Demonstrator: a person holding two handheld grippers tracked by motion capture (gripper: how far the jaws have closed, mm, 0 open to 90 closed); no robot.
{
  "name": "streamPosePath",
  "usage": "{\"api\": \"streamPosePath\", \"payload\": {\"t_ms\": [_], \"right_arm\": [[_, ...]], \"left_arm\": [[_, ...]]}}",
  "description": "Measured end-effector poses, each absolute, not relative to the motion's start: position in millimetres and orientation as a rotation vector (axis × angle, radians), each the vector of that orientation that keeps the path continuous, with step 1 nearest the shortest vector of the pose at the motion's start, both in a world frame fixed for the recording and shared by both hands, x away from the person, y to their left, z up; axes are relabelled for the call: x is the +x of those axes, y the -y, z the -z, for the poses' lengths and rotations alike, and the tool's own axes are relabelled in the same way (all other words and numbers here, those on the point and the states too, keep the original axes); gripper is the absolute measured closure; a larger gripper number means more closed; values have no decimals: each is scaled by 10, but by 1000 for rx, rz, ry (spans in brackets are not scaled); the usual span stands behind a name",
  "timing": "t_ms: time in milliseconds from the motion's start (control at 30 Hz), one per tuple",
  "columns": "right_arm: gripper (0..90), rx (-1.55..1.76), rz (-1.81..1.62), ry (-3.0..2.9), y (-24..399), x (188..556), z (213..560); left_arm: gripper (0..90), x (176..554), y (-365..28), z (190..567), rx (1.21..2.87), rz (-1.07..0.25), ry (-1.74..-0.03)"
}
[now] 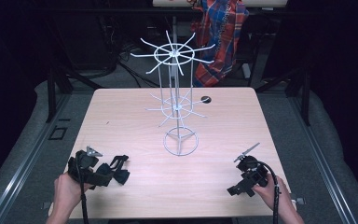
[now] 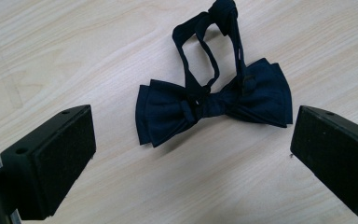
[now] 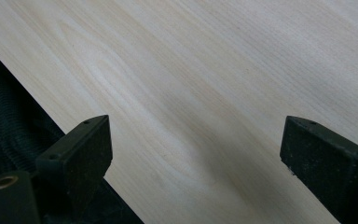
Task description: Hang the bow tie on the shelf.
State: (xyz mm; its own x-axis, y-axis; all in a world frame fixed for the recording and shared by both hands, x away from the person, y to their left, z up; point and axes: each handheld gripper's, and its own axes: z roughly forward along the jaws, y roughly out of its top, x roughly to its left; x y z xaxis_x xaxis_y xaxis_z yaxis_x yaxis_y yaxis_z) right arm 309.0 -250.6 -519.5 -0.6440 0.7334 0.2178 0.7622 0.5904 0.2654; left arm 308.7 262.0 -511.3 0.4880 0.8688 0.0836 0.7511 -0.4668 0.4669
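The dark navy fabric bow tie with its looped neck strap (image 2: 214,105) lies flat on the pale wood-grain surface (image 1: 144,186), near your front left corner, and nothing grips it yet. Your left gripper (image 2: 191,154) points at it with the jaws spread wide, one on either side of the bow and both clear of the cloth, so I judge you are at the approach, just before the pick-up. Next you would lower the pads onto the knot or a wing (the strap is the looser hold) and close. Your right gripper (image 3: 196,158) hangs over bare wood at the front right, jaws also wide, with nothing between them. The white wire two-tier display stand with radiating hooks (image 1: 177,100) stands mid-surface, well apart from the tie, and looks like the likely destination.
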Motion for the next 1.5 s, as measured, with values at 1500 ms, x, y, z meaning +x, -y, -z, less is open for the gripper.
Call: {"api": "streamPosePath", "payload": {"t_ms": [1500], "right_arm": [[89, -1207, 481, 2741, 2425, 3094, 5255]], "left_arm": [[12, 3332, -2414, 5281, 2416, -351, -1364]]}}
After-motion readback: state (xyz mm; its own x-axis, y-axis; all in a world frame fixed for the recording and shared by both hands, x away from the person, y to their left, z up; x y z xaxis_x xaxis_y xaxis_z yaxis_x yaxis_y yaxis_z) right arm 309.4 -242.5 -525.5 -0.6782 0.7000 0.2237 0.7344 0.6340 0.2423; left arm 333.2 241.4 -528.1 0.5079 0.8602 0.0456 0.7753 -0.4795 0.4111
